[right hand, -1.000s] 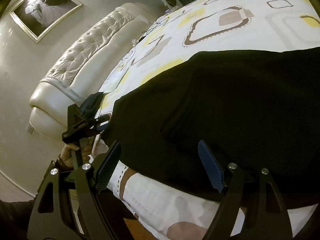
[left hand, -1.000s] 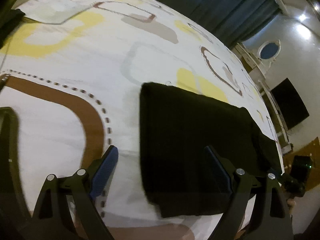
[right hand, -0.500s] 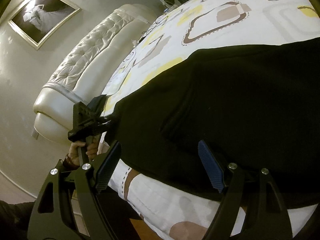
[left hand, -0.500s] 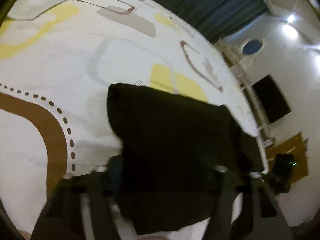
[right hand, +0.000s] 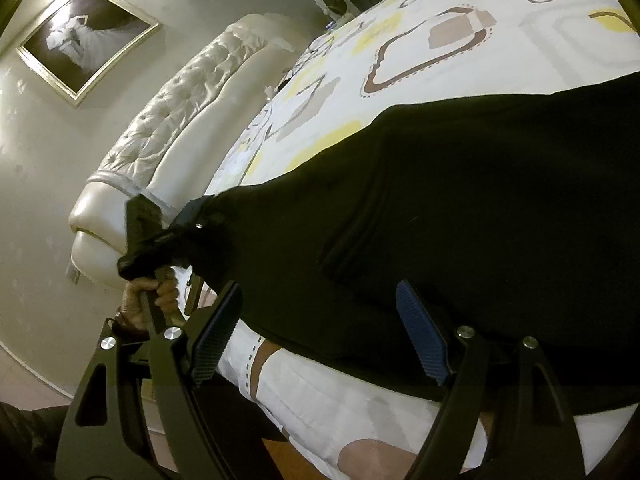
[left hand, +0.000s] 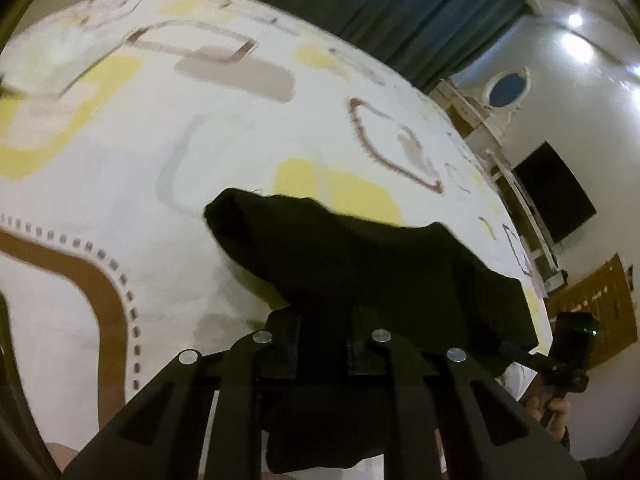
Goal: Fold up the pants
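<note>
Black pants [left hand: 360, 264] lie folded on the patterned bedsheet [left hand: 140, 152]. My left gripper [left hand: 322, 340] is shut on the near edge of the pants and lifts that edge off the sheet, so the cloth bunches up. In the right wrist view the pants [right hand: 460, 200] fill the middle and right. My right gripper [right hand: 320, 332] is open, its blue pads either side of the pants' near edge, holding nothing. The left gripper [right hand: 192, 224] shows there too, clamped on the pants' left corner.
A tufted cream headboard [right hand: 180, 112] and a framed picture [right hand: 84, 36] stand at the left of the bed. Dark curtains [left hand: 380, 12], a wall TV [left hand: 556, 196] and a wooden cabinet [left hand: 592, 312] lie beyond the bed's far side. The bed's near edge [right hand: 320, 400] is just below my right gripper.
My left gripper has moved onto the pants' near edge, shut on it and lifted it, bunching the cloth. My right gripper stays open and has barely moved.
</note>
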The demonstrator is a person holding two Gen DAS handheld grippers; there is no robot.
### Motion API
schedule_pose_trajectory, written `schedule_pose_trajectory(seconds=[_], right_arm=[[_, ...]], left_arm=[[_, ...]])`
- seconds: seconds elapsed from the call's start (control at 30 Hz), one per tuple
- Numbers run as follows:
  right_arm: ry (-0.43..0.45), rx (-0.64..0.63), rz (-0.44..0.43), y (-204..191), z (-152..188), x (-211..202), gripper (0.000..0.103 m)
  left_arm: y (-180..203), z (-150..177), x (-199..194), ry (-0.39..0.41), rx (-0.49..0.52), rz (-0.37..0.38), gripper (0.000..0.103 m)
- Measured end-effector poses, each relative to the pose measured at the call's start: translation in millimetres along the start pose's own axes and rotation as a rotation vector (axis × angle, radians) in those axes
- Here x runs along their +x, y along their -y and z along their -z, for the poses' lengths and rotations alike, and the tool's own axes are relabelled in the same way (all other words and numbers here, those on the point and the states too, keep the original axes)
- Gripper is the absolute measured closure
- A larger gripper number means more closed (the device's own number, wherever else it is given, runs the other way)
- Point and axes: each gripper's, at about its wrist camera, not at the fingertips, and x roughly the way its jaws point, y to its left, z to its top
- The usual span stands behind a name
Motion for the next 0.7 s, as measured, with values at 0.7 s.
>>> schedule_pose_trajectory(seconds=[0.7], right_arm=[[0.18,0.083,0.017,54.9,-6.5,-94.0,0.024]], left_arm=[[268.8,7.4,89.6,-0.087,0.434,0.141,0.088]])
